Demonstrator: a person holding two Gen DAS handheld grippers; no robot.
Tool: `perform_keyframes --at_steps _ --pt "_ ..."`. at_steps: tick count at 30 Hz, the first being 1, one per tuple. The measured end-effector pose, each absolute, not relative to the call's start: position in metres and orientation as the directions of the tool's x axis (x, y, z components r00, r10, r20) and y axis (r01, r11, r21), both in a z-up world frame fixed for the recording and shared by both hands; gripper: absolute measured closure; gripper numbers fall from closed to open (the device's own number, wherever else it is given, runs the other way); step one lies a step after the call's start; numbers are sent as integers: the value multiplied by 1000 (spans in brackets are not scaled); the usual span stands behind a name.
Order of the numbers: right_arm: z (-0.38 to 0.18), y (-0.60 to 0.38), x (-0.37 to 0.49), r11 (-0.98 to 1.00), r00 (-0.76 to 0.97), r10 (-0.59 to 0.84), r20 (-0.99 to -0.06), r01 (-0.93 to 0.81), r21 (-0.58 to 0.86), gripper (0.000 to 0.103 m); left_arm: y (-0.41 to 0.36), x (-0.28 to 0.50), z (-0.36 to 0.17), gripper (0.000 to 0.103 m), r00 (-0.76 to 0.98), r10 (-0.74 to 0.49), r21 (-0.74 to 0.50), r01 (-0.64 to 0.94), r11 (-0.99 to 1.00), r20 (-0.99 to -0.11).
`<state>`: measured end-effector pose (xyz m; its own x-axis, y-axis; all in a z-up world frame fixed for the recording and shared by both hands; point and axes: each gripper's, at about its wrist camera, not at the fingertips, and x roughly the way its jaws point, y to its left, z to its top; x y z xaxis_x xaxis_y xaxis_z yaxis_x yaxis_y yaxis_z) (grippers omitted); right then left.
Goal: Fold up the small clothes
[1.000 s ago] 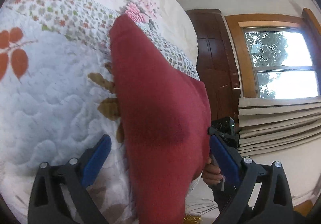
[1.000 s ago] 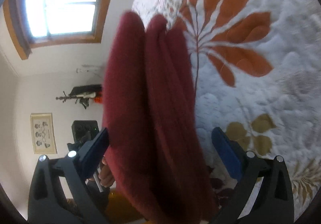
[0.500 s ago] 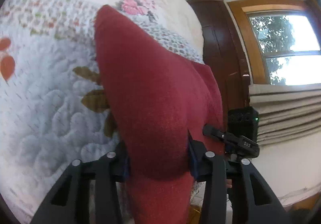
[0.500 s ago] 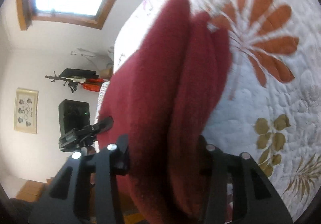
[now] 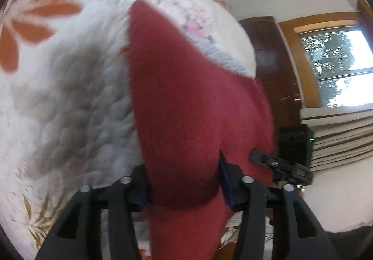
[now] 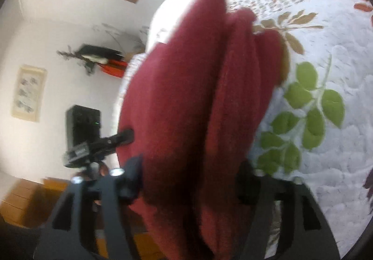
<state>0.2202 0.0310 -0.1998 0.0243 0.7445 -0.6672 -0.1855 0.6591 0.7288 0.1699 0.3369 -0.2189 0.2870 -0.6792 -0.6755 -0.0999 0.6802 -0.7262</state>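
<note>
Gripping the red garment (image 5: 186, 106) at two edges, the left tool (image 5: 184, 185) and right tool (image 6: 188, 190) hold it taut above the bed (image 5: 65, 97), probably for laying flat.

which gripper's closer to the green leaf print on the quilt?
Right. The right gripper is just beside the green leaf print; the left gripper is across the red cloth, on its far side.
</note>
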Motion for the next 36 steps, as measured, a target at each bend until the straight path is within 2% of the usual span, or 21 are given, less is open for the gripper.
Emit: perform_keyframes --at_steps 2,4,6,9,12,14,15,16,17,18,19,21,22,26,27,30,32,33,34,35,36 --pt "-185 14 216 684 70 726 -684 -178 707 32 339 164 -210 33 320 -663 -718 -90 690 -677" --pt "-159 -4 217 703 146 711 -688 -166 691 34 349 153 -188 30 397 -580 -660 -93 745 -711" --pt "-116 -14 217 681 228 732 -642 -208 702 39 356 137 -151 20 498 -525 -626 -46 779 -690" --pt "-92 12 225 616 203 788 -582 -280 736 40 337 123 -122 12 511 -615 -684 71 726 -600" --pt "-124 43 238 555 89 829 -552 -242 796 40 304 119 -138 12 394 -741 -757 150 635 -544" --pt "-161 40 251 588 61 807 -588 -179 789 52 287 120 -158 12 332 -770 -778 141 612 -545" --pt "-171 33 253 597 64 801 -595 -155 787 68 281 120 -174 12 303 -780 -793 113 599 -547" --pt "-180 22 262 607 73 795 -602 -128 785 93 276 120 -185 12 278 -786 -796 105 596 -552" --pt "-187 8 262 622 85 783 -617 -87 778 101 273 120 -191 12 265 -782 -789 106 605 -564" --pt "-187 -2 259 635 100 772 -627 -82 768 101 269 119 -194 12 254 -774 -778 109 618 -579" --pt "-178 -9 254 654 123 756 -643 -97 750 94 267 119 -191 12 255 -776 -779 113 617 -577" --pt "-155 -8 238 665 156 747 -646 -148 732 66 264 114 -181 10 269 -793 -796 125 592 -547" --pt "-136 -4 225 652 173 759 -628 -195 733 60 264 112 -179 9 275 -798 -802 128 584 -537" --pt "-132 18 182 636 109 767 -632 -253 729 61 256 108 -187 7 261 -787 -795 102 598 -558" --pt "-146 19 177 664 93 743 -663 -226 713 64 256 105 -186 7 258 -781 -788 101 607 -569" --pt "-170 2 173 748 124 663 -738 -129 651 103 255 97 -175 4 247 -750 -760 74 646 -613" --pt "-160 -3 169 782 165 623 -765 -127 610 98 258 88 -160 4 275 -677 -690 62 721 -683" --pt "-140 2 161 833 206 553 -808 -177 525 63 259 78 -142 4 306 -607 -619 70 783 -733" --pt "-121 8 148 887 254 455 -854 -212 410 11 262 67 -129 4 326 -560 -569 79 819 -761" --pt "-95 18 130 932 331 341 -880 -239 271 2 264 58 -115 4 350 -506 -512 83 855 -789" --pt "-75 25 112 941 384 301 -873 -266 208 3 266 40 -96 4 396 -431 -441 72 895 -811"
